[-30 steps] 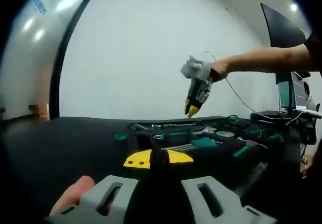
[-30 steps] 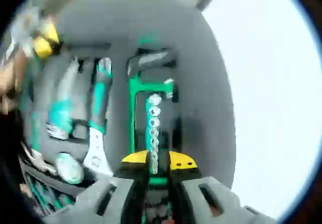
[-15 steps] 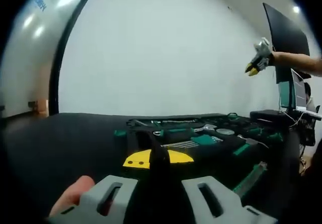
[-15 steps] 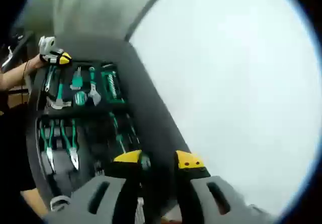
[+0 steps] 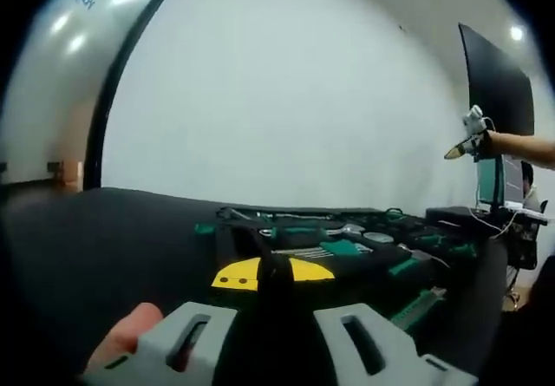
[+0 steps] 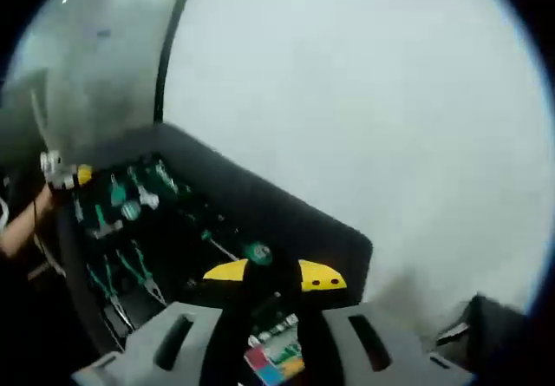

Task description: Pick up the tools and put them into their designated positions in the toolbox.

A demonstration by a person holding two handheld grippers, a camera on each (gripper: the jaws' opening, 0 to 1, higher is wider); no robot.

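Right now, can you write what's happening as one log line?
left gripper: shut, low over table | right gripper: raised, jaws near closed | toolbox: open, tools inside

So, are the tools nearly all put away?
Many green-handled tools already sit in the toolbox. The right gripper seems to grip a labelled tool, held away from it. The left gripper is shut, empty. That tool needs its slot.
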